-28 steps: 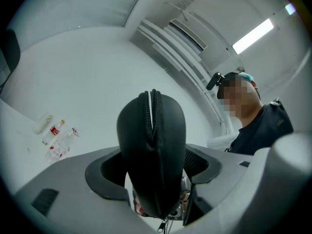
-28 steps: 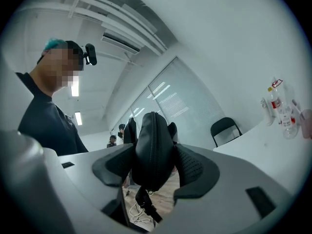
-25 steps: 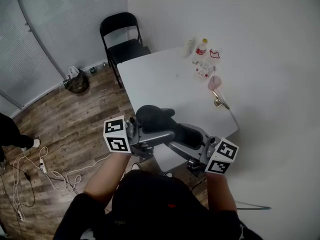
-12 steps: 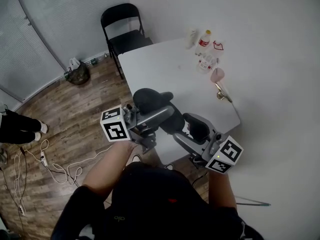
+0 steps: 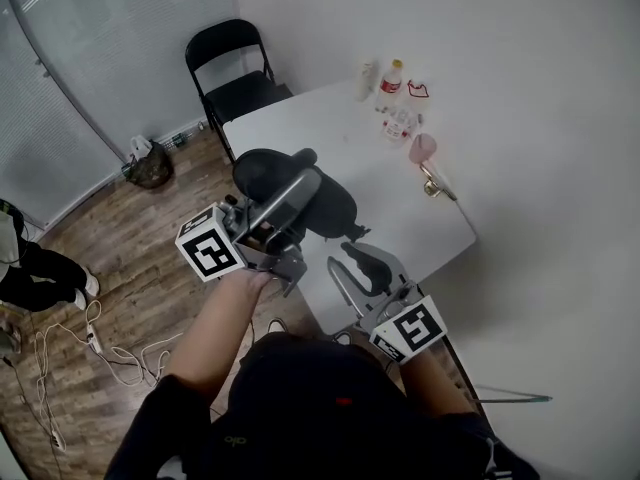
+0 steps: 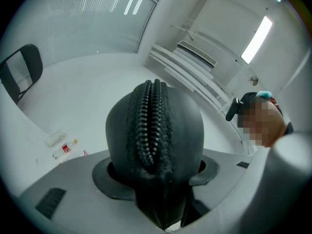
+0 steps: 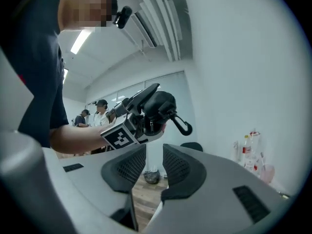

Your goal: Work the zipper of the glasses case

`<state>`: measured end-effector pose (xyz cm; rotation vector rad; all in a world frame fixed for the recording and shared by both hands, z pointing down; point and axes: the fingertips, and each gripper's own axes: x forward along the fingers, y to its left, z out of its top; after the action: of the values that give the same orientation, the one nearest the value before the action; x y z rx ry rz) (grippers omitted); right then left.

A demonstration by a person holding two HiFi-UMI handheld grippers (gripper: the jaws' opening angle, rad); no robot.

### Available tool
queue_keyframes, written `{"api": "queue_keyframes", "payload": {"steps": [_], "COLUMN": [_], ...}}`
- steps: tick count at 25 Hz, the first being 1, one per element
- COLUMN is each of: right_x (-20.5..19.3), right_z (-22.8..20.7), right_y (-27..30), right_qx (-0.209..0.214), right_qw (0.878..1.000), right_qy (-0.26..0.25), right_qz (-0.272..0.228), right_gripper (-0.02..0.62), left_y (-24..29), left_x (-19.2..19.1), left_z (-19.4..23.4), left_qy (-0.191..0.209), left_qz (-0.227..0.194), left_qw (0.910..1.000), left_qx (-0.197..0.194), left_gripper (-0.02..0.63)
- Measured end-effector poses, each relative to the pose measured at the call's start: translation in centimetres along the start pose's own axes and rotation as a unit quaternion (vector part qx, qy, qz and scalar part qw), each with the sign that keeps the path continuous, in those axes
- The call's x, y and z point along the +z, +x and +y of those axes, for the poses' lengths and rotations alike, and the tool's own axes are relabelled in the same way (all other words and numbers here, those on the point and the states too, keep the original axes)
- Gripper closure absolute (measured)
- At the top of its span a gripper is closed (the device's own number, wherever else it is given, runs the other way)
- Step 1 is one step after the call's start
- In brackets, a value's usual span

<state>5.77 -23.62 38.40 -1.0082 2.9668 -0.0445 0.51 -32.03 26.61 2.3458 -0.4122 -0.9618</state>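
My left gripper (image 5: 292,193) is shut on the black glasses case (image 5: 335,211) and holds it in the air over the near part of the white table (image 5: 300,128). In the left gripper view the case (image 6: 185,121) fills the space between the jaws of the left gripper (image 6: 157,175), its zipper (image 6: 150,126) facing the camera. A black clip hook (image 7: 182,126) hangs from the case (image 7: 161,104). My right gripper (image 5: 365,268) sits lower and to the right, apart from the case. The jaws of the right gripper (image 7: 153,165) are closing, with a narrow gap and nothing between them.
Bottles (image 5: 389,78) and small items (image 5: 423,148) stand at the table's far right. A black folding chair (image 5: 228,68) stands beyond the table. Cables (image 5: 100,348) and a bag (image 5: 150,166) lie on the wooden floor at left. A person (image 5: 25,268) stands at the left edge.
The left gripper has carried the case up and to the left. The right gripper has drawn back from the case toward me, and its jaws have narrowed.
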Motion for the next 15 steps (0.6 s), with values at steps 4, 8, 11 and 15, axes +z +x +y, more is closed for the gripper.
{"api": "queue_keyframes", "payload": {"steps": [4,8,11,15], "right_x": [1.6,2.1,2.1,2.0], "right_z": [0.3,0.7,0.8,0.3], "right_y": [1.4,2.3,2.8,2.6], "right_qx": [-0.032,-0.025,-0.028,-0.039], "right_qw": [0.999,0.999,0.999,0.999], "right_qy": [-0.028,-0.028,-0.026,-0.015], "right_qz": [-0.017,-0.020,-0.023,-0.022], "right_gripper": [0.491,0.491,0.517,0.575], "left_y": [0.0,0.1,-0.1,-0.5], "left_x": [0.2,0.1,0.0,-0.1], "left_z": [-0.2,-0.1,0.1,0.4], "left_qy": [-0.002,-0.001,0.000,0.001], "left_qz": [-0.005,-0.004,-0.004,-0.014], "left_qw": [1.0000,0.9999,0.9998,0.9994], "left_qx": [0.007,0.015,0.020,0.032], "left_gripper": [0.331,0.331,0.331,0.331]}}
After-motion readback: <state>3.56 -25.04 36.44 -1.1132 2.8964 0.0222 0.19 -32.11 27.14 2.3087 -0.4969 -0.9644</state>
